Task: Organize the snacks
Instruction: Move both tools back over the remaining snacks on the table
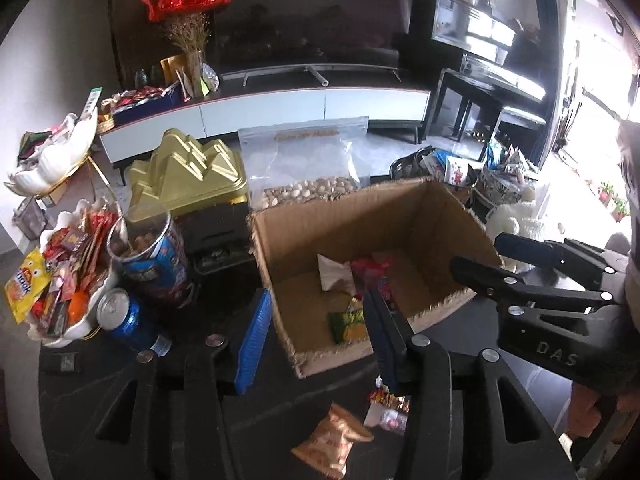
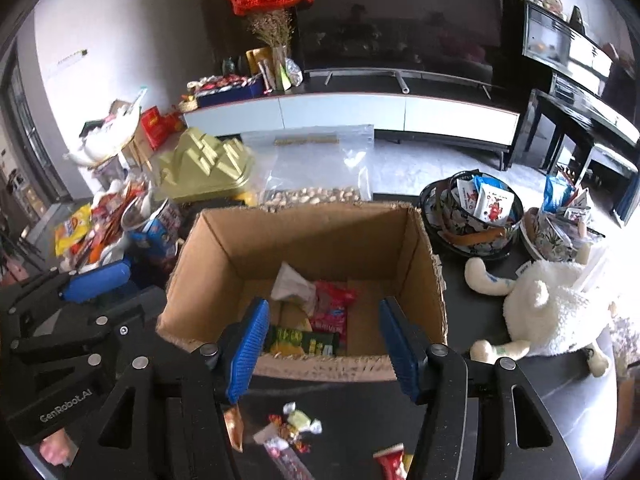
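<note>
Loose candies (image 2: 294, 426) on desk (image 2: 500, 420) nearest; both grippers' fingers (image 2: 246, 354) wide, empty; cardboard box (image 2: 224, 248) holding green packet (image 2: 304, 342), red packet (image 2: 332, 306), white packet (image 2: 292, 284).

Snacks in my box, more loose before it

Open cardboard box (image 2: 308, 240) upright, holding white (image 2: 294, 286), red (image 2: 332, 308) and green packets (image 2: 304, 342); loose candies (image 2: 296, 428) lie at its 6 o'clock.

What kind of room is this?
Most likely a home living room: a big TV stands on a long low cabinet, a piano is beside it, and a snack-covered table sits in front.
</note>
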Action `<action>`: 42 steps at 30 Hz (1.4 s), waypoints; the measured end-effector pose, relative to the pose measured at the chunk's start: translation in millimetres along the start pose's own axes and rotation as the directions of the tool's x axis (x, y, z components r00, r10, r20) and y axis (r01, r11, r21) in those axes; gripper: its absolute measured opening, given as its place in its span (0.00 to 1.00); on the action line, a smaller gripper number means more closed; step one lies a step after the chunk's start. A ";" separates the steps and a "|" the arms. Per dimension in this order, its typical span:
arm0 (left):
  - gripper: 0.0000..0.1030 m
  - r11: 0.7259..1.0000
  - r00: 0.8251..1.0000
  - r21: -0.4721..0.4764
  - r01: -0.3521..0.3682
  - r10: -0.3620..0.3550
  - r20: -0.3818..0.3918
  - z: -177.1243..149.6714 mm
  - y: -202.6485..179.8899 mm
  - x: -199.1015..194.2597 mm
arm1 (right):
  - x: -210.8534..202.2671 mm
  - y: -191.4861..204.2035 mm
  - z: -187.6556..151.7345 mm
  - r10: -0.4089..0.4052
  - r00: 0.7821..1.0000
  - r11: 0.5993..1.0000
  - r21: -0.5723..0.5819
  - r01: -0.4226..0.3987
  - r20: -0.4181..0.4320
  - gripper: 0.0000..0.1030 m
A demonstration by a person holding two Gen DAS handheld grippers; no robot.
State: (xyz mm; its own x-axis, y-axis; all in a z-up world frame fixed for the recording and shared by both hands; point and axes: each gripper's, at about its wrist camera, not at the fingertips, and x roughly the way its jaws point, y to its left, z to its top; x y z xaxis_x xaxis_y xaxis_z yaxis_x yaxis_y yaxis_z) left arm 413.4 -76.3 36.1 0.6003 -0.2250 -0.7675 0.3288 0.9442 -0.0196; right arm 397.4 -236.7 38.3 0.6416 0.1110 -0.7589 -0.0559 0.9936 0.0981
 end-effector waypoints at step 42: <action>0.53 0.994 0.985 0.084 0.076 -0.062 -0.159 -114.7 4.5 -17.0 | -8.7 46.7 -115.3 -0.003 0.966 0.995 -0.094 -0.022 -0.257 0.56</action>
State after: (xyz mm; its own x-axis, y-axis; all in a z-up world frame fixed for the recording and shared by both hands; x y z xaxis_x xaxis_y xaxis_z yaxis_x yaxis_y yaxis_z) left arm 321.1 -40.6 -24.4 0.4548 -0.2420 -0.8571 0.4340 0.9006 -0.0241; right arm 301.1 -188.9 -24.7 0.4235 0.1094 -0.8993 -0.1417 0.9885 0.0535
